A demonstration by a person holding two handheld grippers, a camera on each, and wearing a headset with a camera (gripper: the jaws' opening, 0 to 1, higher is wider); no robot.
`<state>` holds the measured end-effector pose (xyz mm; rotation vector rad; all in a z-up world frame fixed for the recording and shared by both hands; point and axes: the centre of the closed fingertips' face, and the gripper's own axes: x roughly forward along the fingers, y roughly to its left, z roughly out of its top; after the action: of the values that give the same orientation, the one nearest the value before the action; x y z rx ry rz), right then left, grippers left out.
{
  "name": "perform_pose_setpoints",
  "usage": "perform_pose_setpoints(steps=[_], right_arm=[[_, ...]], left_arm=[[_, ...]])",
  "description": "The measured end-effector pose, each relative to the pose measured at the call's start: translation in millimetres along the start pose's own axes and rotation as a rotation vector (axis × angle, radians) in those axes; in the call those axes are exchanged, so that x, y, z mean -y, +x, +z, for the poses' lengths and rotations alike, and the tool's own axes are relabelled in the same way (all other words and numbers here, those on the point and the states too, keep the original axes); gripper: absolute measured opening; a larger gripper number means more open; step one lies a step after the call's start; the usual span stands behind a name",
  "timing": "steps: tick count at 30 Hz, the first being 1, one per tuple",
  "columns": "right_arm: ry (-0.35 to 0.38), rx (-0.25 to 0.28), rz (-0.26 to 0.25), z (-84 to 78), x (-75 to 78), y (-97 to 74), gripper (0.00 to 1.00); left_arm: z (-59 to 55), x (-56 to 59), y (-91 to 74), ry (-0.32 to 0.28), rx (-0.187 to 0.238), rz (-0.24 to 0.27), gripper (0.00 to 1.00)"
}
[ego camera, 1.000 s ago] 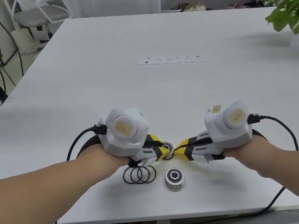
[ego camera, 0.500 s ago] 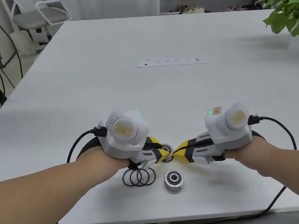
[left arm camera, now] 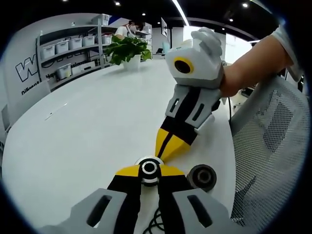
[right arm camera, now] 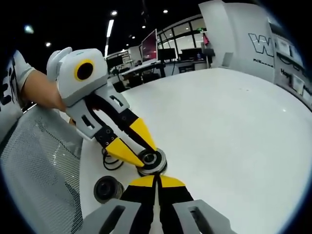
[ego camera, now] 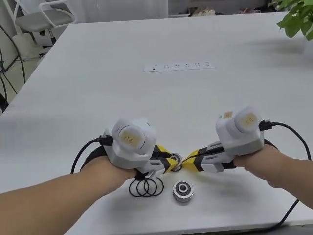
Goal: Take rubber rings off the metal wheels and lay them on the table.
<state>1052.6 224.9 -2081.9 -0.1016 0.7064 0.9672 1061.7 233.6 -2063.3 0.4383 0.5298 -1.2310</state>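
Observation:
A small metal wheel [ego camera: 175,159] is held just above the table between both grippers. My left gripper [left arm camera: 149,169] is shut on this wheel [left arm camera: 149,168], its yellow tips clamped on either side. My right gripper [right arm camera: 156,179] has its jaws together, tips pressed against the wheel's [right arm camera: 152,160] dark rim; whether they pinch a ring is hidden. In the head view the left gripper [ego camera: 168,163] and right gripper [ego camera: 189,161] meet tip to tip. Three black rubber rings [ego camera: 145,186] lie overlapped on the table below the left gripper. A second wheel [ego camera: 182,189] rests beside them.
The white table [ego camera: 161,98] stretches far ahead, with a flat power strip [ego camera: 179,65] near its middle. A plant [ego camera: 296,17] stands at the far right corner and a chair [ego camera: 39,17] at the far left. Cables trail from both grippers toward the near edge.

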Motion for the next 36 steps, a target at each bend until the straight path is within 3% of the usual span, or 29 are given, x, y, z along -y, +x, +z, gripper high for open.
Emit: perform_pose_setpoints(steps=[7, 10, 16, 24, 31, 36], right_arm=[[0.053, 0.010, 0.004, -0.3, 0.4, -1.0, 0.00], [0.130, 0.012, 0.007, -1.2, 1.0, -1.7, 0.00], [0.192, 0.016, 0.010, -2.3, 1.7, -2.8, 0.00], [0.225, 0.029, -0.002, -2.0, 5.4, -3.4, 0.00], [0.328, 0.121, 0.022, 11.4, 7.8, -10.9, 0.00], [0.328, 0.121, 0.023, 10.8, 4.1, -12.0, 0.00]], left_arm=[[0.1, 0.6, 0.1, 0.005, 0.004, 0.002, 0.07], [0.4, 1.3, 0.2, 0.005, 0.004, 0.003, 0.07], [0.9, 3.2, 0.4, 0.015, 0.004, 0.005, 0.07], [0.8, 3.4, 0.7, 0.009, 0.004, 0.007, 0.07], [0.6, 3.2, 1.1, 0.008, 0.004, 0.008, 0.07], [0.7, 3.1, 1.2, 0.009, 0.003, 0.008, 0.07]])
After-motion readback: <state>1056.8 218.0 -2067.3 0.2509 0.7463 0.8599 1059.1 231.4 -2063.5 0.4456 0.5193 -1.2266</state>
